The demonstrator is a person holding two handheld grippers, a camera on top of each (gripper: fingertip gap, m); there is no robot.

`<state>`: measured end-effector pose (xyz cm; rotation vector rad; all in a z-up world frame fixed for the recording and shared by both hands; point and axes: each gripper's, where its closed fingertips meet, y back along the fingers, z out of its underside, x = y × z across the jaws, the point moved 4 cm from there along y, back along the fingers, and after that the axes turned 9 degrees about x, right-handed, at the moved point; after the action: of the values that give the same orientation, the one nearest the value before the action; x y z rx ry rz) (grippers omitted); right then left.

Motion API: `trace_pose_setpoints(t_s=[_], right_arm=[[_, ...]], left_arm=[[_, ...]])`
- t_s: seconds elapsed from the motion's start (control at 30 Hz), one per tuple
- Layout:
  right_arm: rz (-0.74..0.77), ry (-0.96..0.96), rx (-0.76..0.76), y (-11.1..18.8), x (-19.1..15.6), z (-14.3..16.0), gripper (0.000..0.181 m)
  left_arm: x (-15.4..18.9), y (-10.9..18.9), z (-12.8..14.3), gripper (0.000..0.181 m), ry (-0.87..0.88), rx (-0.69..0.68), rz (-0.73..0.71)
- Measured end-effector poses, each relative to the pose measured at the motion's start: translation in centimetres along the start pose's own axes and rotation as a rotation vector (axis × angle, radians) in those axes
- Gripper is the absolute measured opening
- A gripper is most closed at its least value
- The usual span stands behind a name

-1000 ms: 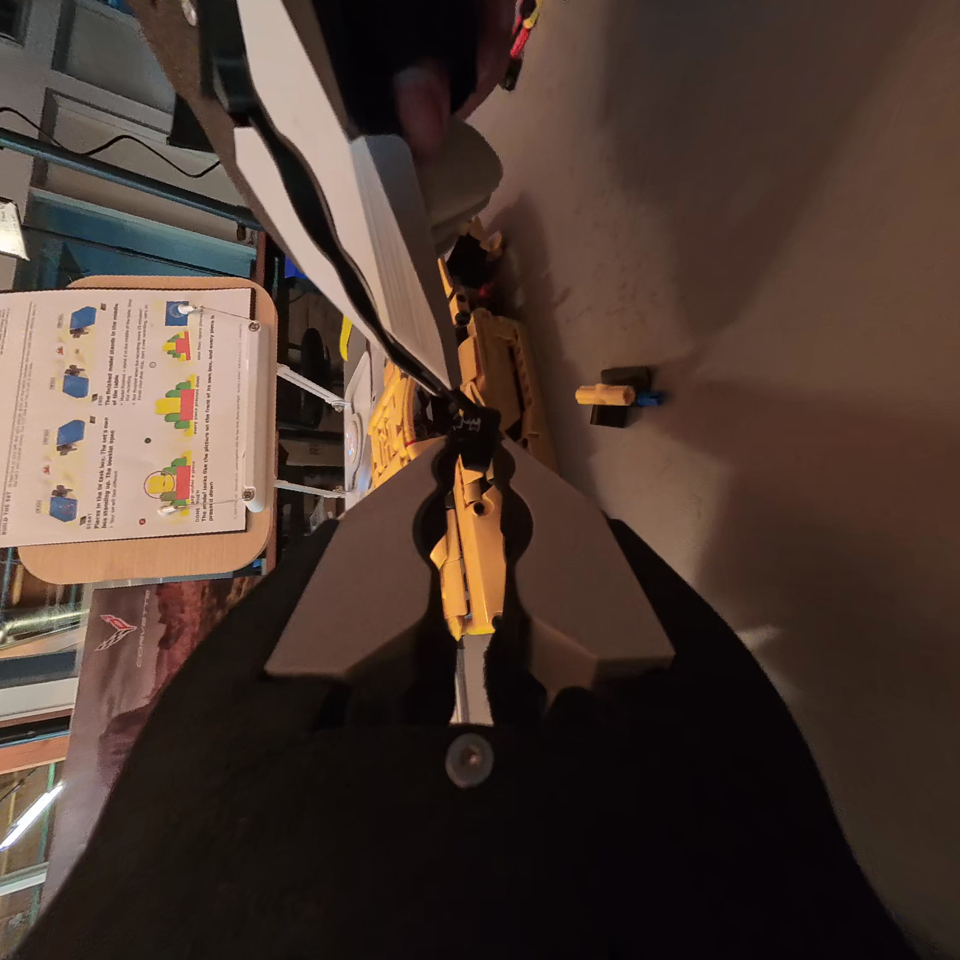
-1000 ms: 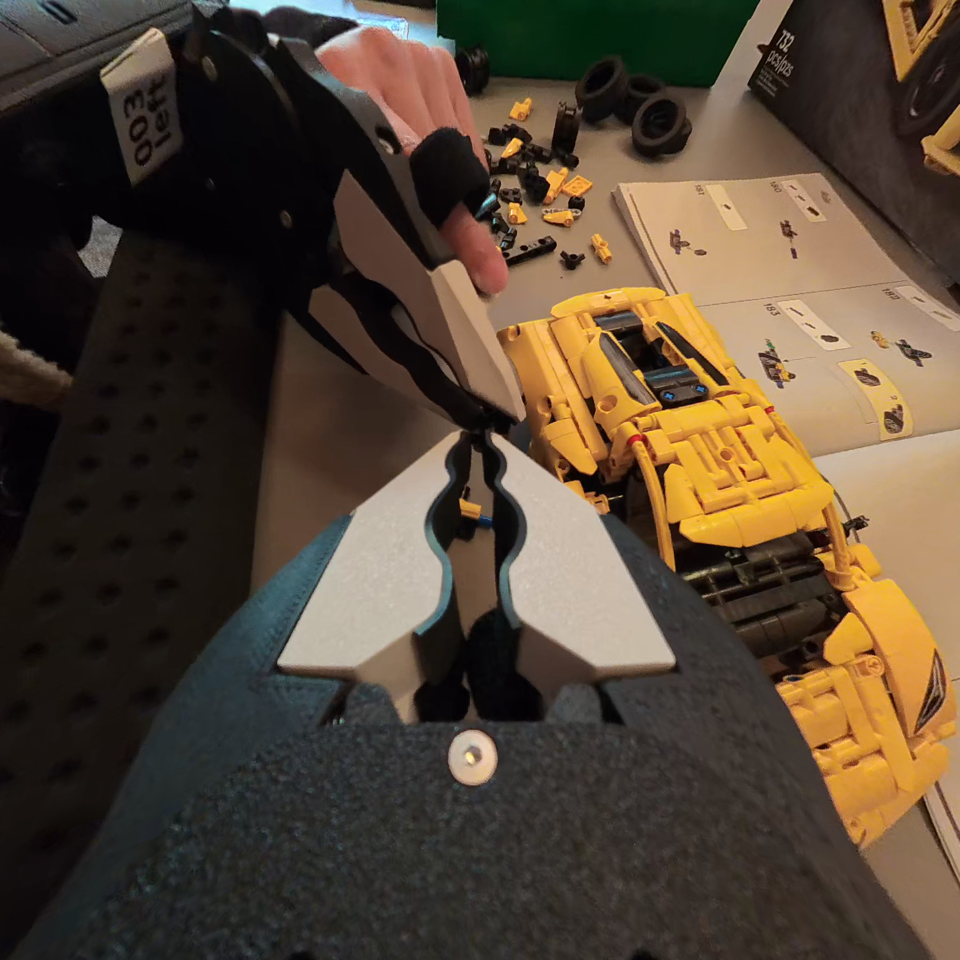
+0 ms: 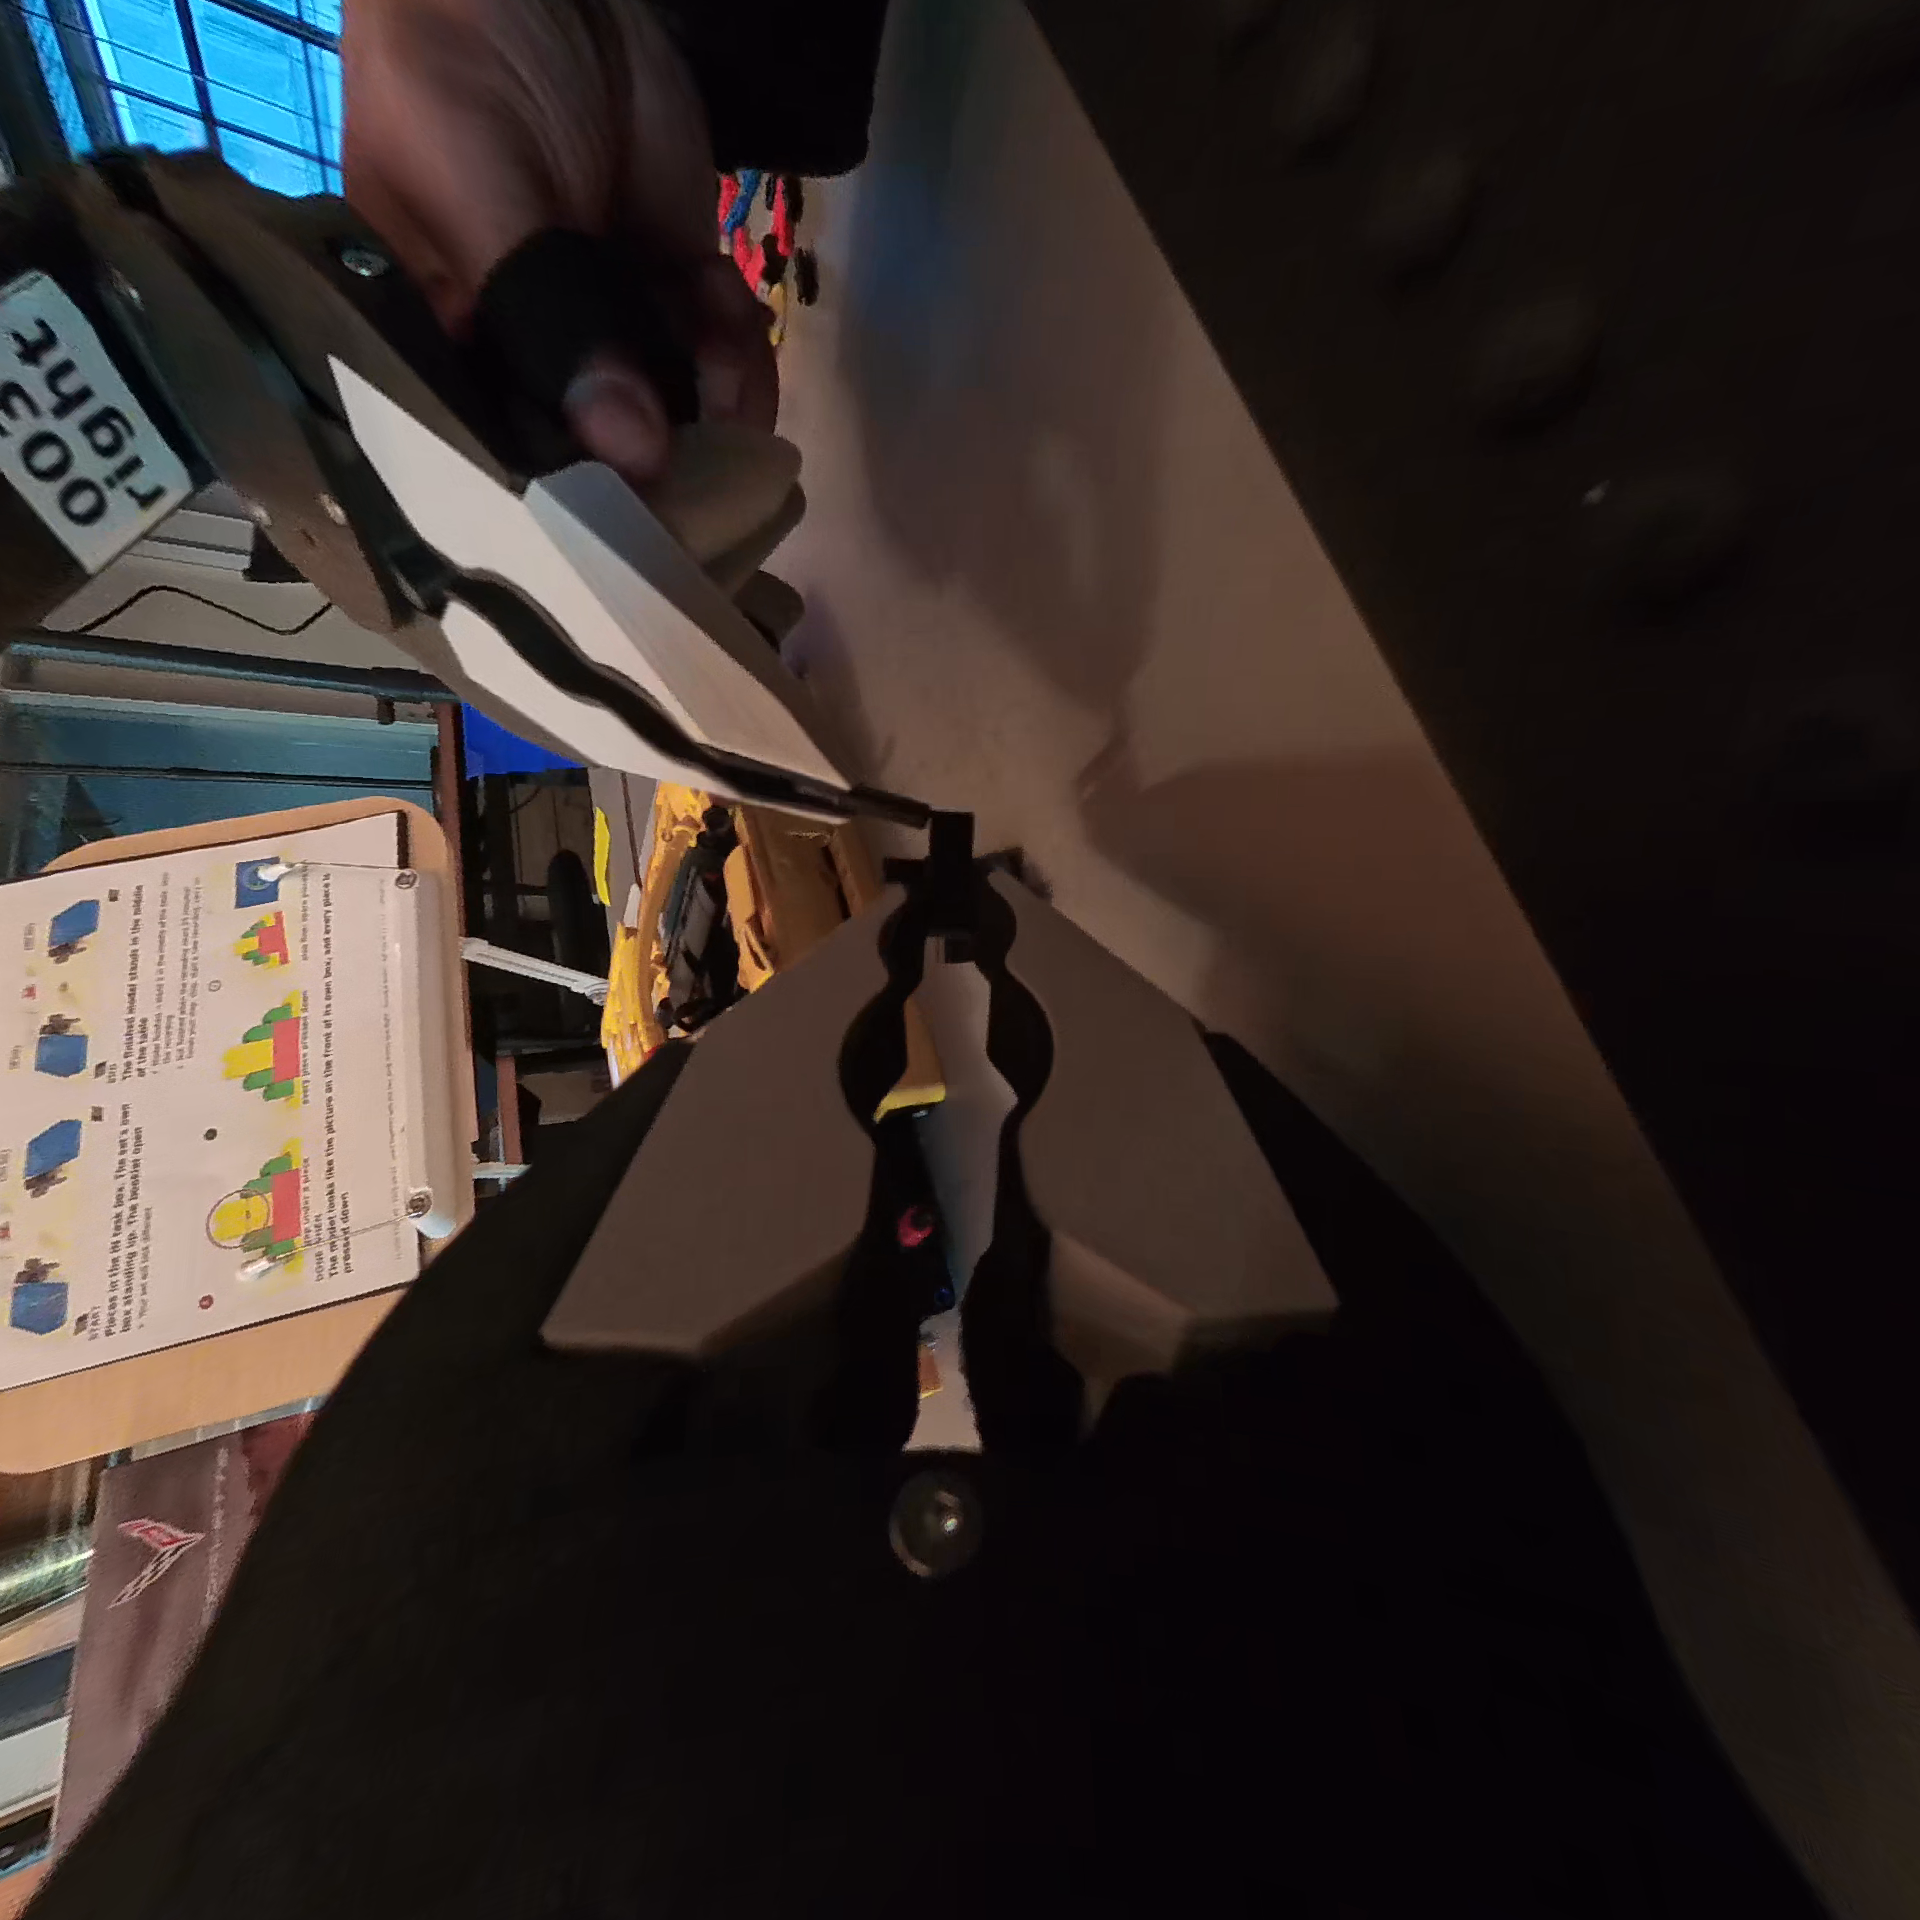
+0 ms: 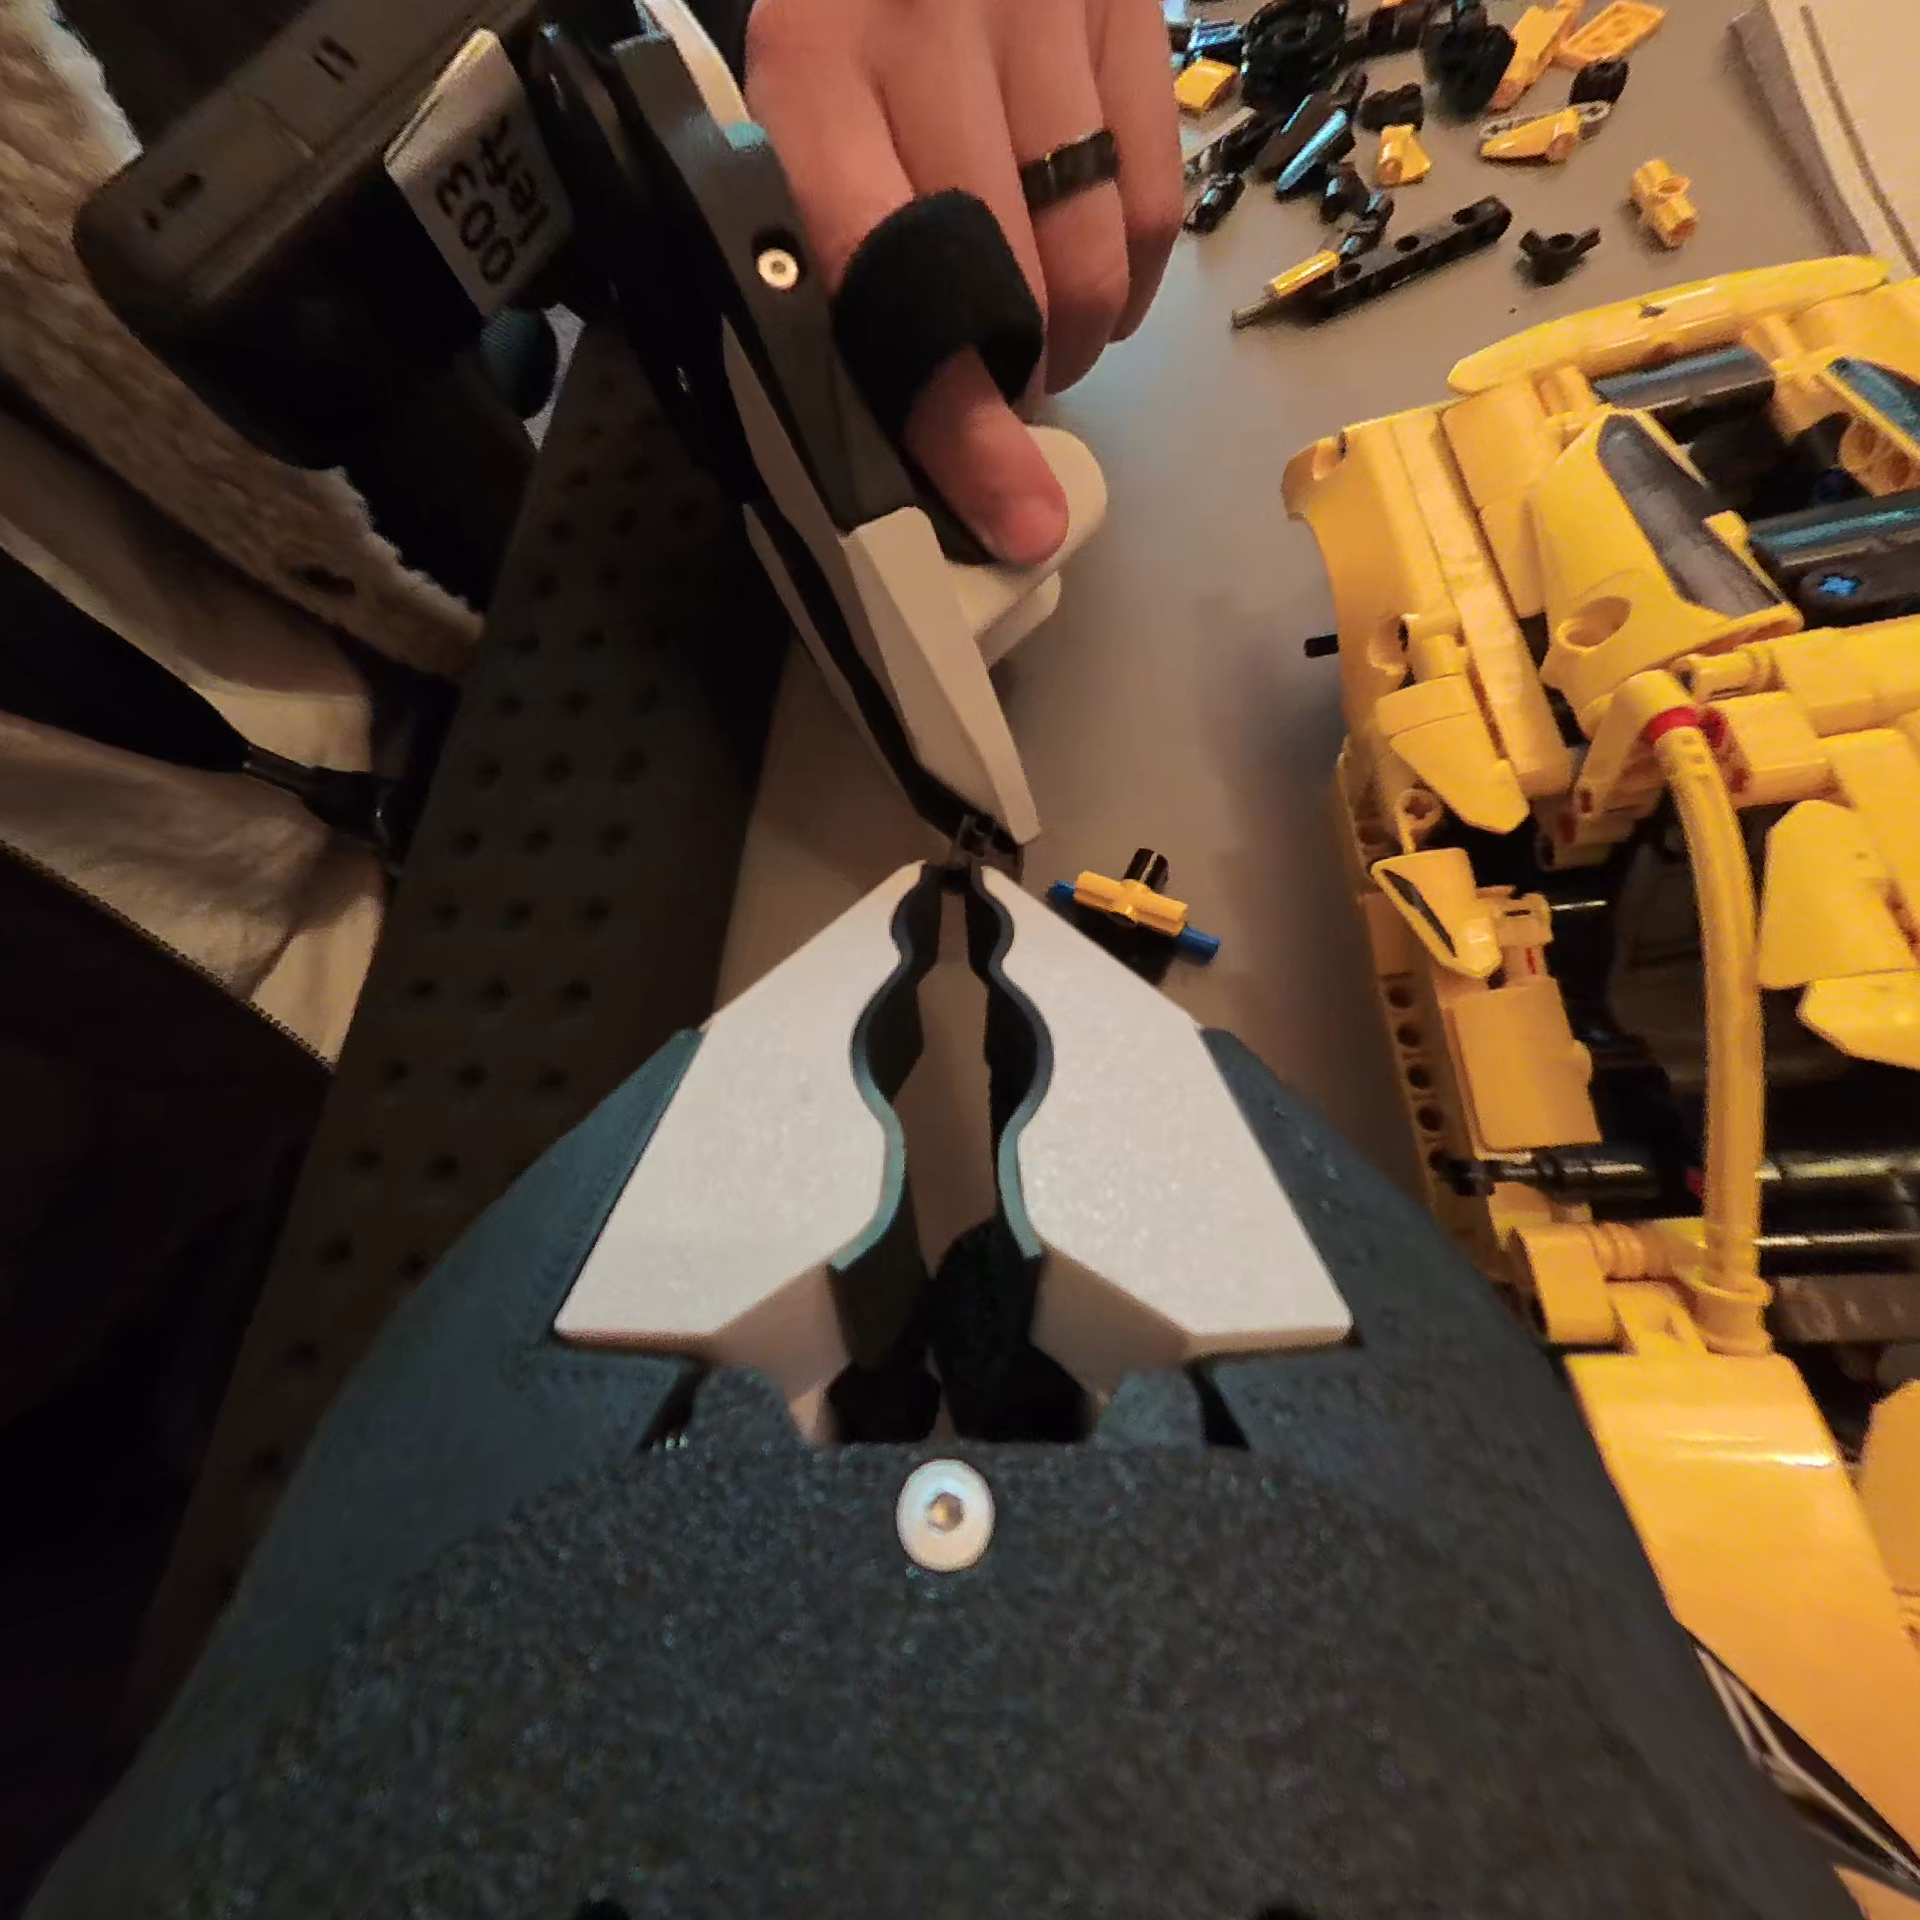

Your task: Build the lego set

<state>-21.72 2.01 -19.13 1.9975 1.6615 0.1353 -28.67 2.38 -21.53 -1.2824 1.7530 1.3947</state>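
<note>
Looking along the left gripper (image 3: 951, 883) in the left wrist view, its two fingers are closed nearly tip to tip and pinch a small black lego piece (image 3: 951, 862) that juts past the tips. Meeting it from the upper left, the right gripper (image 3: 873, 800) is also clenched, a thin black pin at its tip touching or almost touching that piece; I cannot tell which. A person's hand (image 3: 582, 260) with a black finger sleeve works the right gripper's handle. Left of the left fingers, partly hidden behind them, lies the yellow lego car (image 3: 727, 914), and farther left stands a board with a printed instruction sheet (image 3: 208, 1091). The grey table (image 3: 1091, 520) stretches beyond the tips, much of it blurred. In the right wrist view, the right gripper (image 4: 951, 878) has its fingers drawn together at the tips on a small dark part, which the closed tips of the left gripper (image 4: 982, 831) meet from above. Another hand (image 4: 966, 208), with a ring and a black sleeve, presses the left gripper's trigger. Just right of the fingertips a small yellow connector on a blue axle (image 4: 1132, 904) lies on the table (image 4: 1174, 520). Further right sits the lego car (image 4: 1621, 790), and loose black and yellow pieces (image 4: 1382, 156) are scattered beyond it at the top.
</note>
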Motion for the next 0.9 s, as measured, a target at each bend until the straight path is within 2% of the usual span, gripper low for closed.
trace_pose_setpoints(t_s=[0.2,0.43,0.53,0.7,0.9], right_arm=[[-0.008,0.021,-0.032,-0.3,-0.1,0.2,0.003],[-0.092,0.053,-0.089,-0.7,-0.7,0.7,0.003],[-0.148,0.055,-0.069,-0.6,-0.9,0.5,0.004],[-0.303,-0.102,0.017,-0.3,-1.1,0.6,0.004],[-0.358,-0.125,-0.024,-0.8,-1.6,0.5,0.003]], left_arm=[[0.4,-0.1,-0.4,0.008,0.012,0.015,0.017],[1.1,-0.2,-1.0,0.008,-0.014,0.049,0.039],[1.0,0.0,-1.3,0.008,0.006,0.087,0.021],[0.7,0.5,-2.0,0.008,0.164,0.197,0.041],[0.8,0.5,-2.4,0.008,0.277,0.259,0.103]])
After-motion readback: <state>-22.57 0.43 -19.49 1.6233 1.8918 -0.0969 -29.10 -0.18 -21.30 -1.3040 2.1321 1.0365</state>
